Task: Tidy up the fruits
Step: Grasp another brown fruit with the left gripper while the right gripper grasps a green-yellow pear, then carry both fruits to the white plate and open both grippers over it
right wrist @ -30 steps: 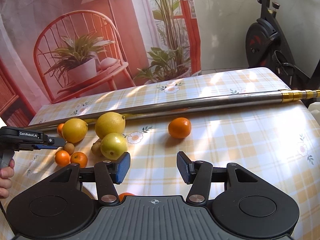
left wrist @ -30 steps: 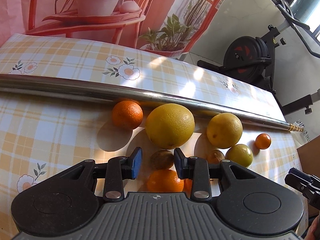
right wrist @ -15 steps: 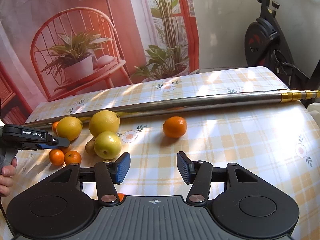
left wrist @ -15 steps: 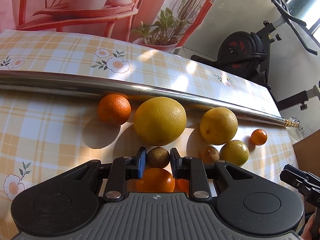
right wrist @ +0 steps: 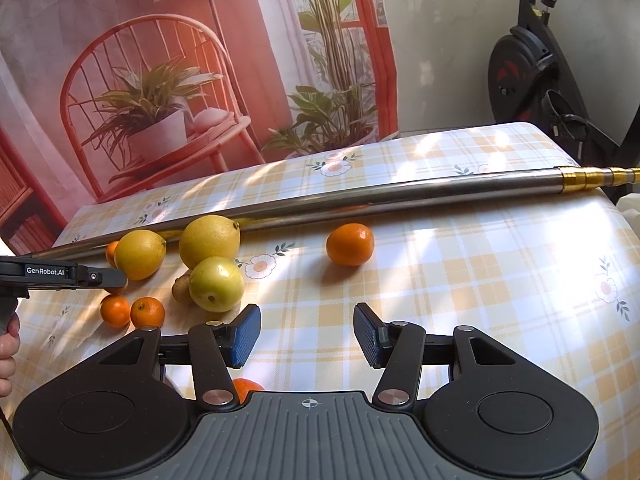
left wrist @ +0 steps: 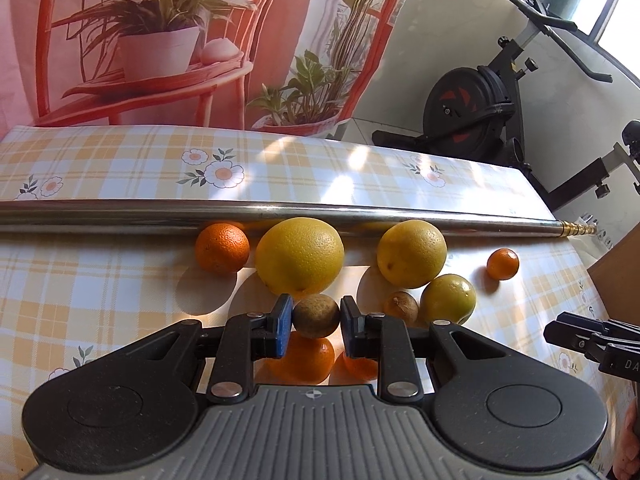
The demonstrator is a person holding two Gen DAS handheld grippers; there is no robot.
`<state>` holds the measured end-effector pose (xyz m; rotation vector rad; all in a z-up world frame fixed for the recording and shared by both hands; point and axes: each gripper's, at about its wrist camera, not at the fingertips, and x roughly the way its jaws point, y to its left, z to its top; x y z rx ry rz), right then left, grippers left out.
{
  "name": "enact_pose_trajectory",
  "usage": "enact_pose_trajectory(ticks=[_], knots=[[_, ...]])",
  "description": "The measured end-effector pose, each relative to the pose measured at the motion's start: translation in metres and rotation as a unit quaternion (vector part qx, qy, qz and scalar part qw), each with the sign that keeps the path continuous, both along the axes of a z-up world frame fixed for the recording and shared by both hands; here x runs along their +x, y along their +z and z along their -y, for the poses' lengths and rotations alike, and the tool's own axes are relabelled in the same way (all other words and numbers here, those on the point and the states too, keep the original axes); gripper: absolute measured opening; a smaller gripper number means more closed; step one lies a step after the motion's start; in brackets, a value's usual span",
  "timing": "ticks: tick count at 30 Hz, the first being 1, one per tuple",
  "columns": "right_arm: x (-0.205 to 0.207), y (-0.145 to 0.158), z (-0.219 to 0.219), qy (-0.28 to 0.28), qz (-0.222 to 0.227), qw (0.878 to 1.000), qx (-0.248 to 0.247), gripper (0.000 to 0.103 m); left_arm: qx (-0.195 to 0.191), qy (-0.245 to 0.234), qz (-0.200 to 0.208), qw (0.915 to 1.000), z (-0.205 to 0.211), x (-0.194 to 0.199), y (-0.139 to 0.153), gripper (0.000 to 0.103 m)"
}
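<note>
My left gripper (left wrist: 316, 320) is shut on a brown kiwi (left wrist: 316, 315) and holds it just above two small tangerines (left wrist: 304, 360). Beyond it a large yellow grapefruit (left wrist: 300, 256), an orange (left wrist: 222, 247), a second yellow citrus (left wrist: 412, 253), a green-yellow fruit (left wrist: 448, 299), another brown kiwi (left wrist: 401, 307) and a small tangerine (left wrist: 503, 264) lie on the checked tablecloth (left wrist: 80, 280). My right gripper (right wrist: 306, 332) is open and empty over bare cloth. In the right wrist view the fruit cluster (right wrist: 216, 284) lies to its left and a lone orange (right wrist: 350, 244) ahead.
A long steel pole (left wrist: 120, 216) lies across the table behind the fruit; it also shows in the right wrist view (right wrist: 400, 196). A cardboard box (left wrist: 620, 276) stands off the right edge. An exercise bike (right wrist: 536, 80) stands beyond the table.
My left gripper moved forward around the kiwi, closed on it and lifted it slightly. My right gripper stayed open and shifted a little toward the fruit cluster.
</note>
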<state>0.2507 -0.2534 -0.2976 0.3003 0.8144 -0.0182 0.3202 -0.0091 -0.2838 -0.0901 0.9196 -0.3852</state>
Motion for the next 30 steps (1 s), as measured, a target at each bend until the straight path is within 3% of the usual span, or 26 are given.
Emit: enact_pose_trajectory(ticks=[8, 18, 24, 30], knots=[[0.005, -0.002, 0.006, -0.003, 0.007, 1.0, -0.008, 0.049, 0.016, 0.022, 0.051, 0.9983, -0.005, -0.031, 0.02, 0.027], [0.054, 0.004, -0.032, 0.096, 0.019, 0.995, -0.007, 0.049, -0.006, 0.034, 0.054, 0.9979, -0.018, -0.055, 0.025, 0.027], [0.093, -0.011, -0.055, 0.127, -0.021, 0.992, 0.001, 0.049, -0.019, 0.027, 0.041, 0.9986, -0.024, -0.062, 0.019, 0.027], [0.099, -0.03, -0.054, 0.118, -0.055, 0.99, 0.049, 0.045, -0.017, 0.016, 0.044, 0.9988, -0.025, -0.069, 0.016, 0.027]])
